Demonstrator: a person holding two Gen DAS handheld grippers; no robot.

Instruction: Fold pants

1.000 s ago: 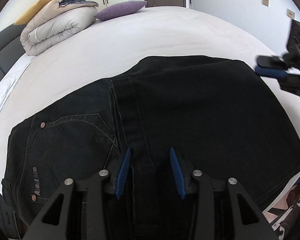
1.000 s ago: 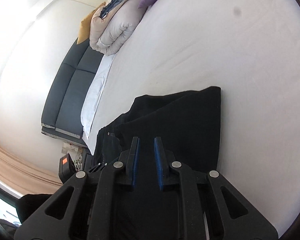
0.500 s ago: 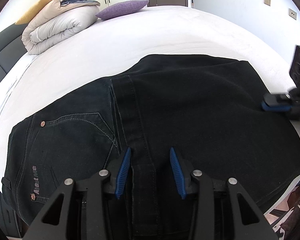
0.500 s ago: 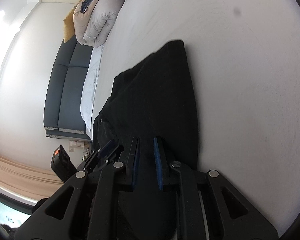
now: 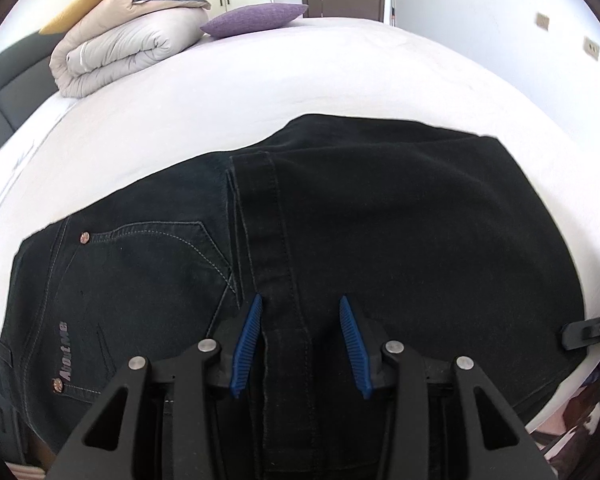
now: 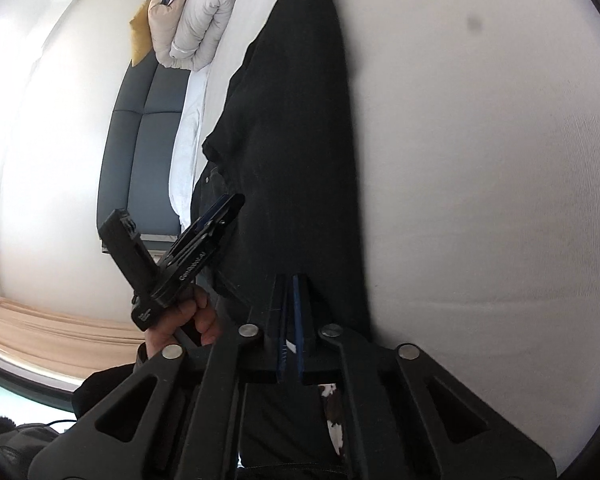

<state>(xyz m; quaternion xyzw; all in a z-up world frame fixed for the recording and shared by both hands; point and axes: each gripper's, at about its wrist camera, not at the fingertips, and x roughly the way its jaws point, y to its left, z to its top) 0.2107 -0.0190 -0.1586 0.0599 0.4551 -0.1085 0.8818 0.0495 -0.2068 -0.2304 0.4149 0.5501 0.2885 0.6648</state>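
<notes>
Black jeans (image 5: 380, 232) lie folded on the white bed (image 5: 300, 80), with a back pocket and label at the left. My left gripper (image 5: 299, 300) hovers open over them, its blue pads either side of a stitched seam band. In the right wrist view the same pants (image 6: 292, 140) run away from me as a long dark strip. My right gripper (image 6: 290, 282) is shut, its tips against the near edge of the pants; whether cloth is pinched between them does not show. One of its fingers (image 5: 580, 332) shows at the pants' near right corner. A hand (image 6: 188, 320) holds the left gripper (image 6: 224, 210).
A rolled grey duvet (image 5: 128, 52) and a purple pillow (image 5: 256, 20) sit at the far left of the bed. A dark padded headboard (image 6: 140, 140) runs along that side. White sheet stretches beyond and right of the pants. A patterned floor (image 6: 332, 432) shows below the bed's near edge.
My right gripper has come down from above the far right corner to the pants' near right edge, and its jaws have shut. The left gripper has held still.
</notes>
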